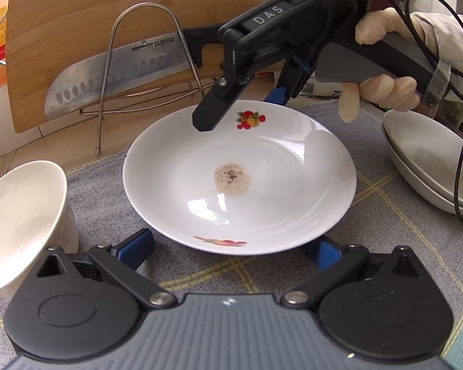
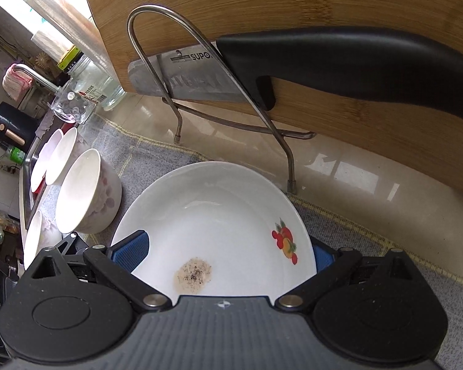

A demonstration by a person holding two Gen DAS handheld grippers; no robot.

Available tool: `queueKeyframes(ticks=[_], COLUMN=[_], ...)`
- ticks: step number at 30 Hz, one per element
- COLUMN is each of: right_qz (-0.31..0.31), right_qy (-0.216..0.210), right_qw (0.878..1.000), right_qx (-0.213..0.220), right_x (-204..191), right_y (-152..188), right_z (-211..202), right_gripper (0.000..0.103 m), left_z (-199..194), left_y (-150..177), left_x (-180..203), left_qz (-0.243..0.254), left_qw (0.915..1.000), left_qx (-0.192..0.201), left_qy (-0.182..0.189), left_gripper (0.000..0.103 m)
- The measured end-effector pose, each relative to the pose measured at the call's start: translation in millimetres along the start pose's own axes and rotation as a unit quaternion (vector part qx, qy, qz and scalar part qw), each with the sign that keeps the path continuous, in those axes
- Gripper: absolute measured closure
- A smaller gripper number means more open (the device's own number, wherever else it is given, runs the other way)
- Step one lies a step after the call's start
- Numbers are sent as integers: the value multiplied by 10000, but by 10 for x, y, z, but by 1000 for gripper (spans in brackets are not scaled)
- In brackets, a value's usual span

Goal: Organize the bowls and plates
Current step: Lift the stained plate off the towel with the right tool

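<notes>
Jaws: both pairs stand wide open and hold nothing — the left gripper (image 1: 228, 251) has the near rim of the plate (image 1: 262, 166) between its blue pads, the right gripper (image 2: 222, 251) straddles the far rim, one finger hanging over the plate's inside.
Plate: lies flat on the grey cloth (image 1: 385, 240) covering the surface, fruit prints on the rim, a dried brown stain (image 1: 232, 178) in the middle.
Destination: likely the stacked plates (image 1: 429, 160) just to the right — a judgement, since the task only says to organize.
Grip: one pad has to go under the rim and one over it; a shallow bite on glazed china may slip, so seat the rim deep before closing.
Lift: keep the plate level and raise it straight up.
Watch: the cup (image 1: 21, 222) stands close on the left, and the knife (image 1: 117, 77) in the wire rack (image 1: 108, 71) sits just behind — swing away from both.
Cable: the black cable (image 1: 460, 160) drapes over the stack; it could snag on the way over.
</notes>
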State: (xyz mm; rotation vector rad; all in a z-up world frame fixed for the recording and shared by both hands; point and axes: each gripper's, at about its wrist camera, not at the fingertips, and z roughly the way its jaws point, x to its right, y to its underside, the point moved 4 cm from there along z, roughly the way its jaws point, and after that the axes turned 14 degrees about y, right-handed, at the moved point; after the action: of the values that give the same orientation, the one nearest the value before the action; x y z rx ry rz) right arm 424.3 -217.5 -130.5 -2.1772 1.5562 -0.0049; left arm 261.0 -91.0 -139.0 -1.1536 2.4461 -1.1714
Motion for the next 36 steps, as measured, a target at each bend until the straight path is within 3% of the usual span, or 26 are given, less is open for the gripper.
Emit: queueKeyframes(ticks=[20, 36], right_qz=[-47, -133], right_qy=[-157, 19], right_qw=[9999, 9998], right_qx=[-46, -136], right_x=[52, -52], right_y=[-42, 56], right_z=[-20, -54], right_gripper=[0, 0], left_z=[-80, -138], left_y=[27, 17], left_x=[136, 161], left_qz=[340, 378], left_qw=[9993, 9993], left_qx=[131, 3], left_qy=[-4, 36], left_gripper=[1, 1])
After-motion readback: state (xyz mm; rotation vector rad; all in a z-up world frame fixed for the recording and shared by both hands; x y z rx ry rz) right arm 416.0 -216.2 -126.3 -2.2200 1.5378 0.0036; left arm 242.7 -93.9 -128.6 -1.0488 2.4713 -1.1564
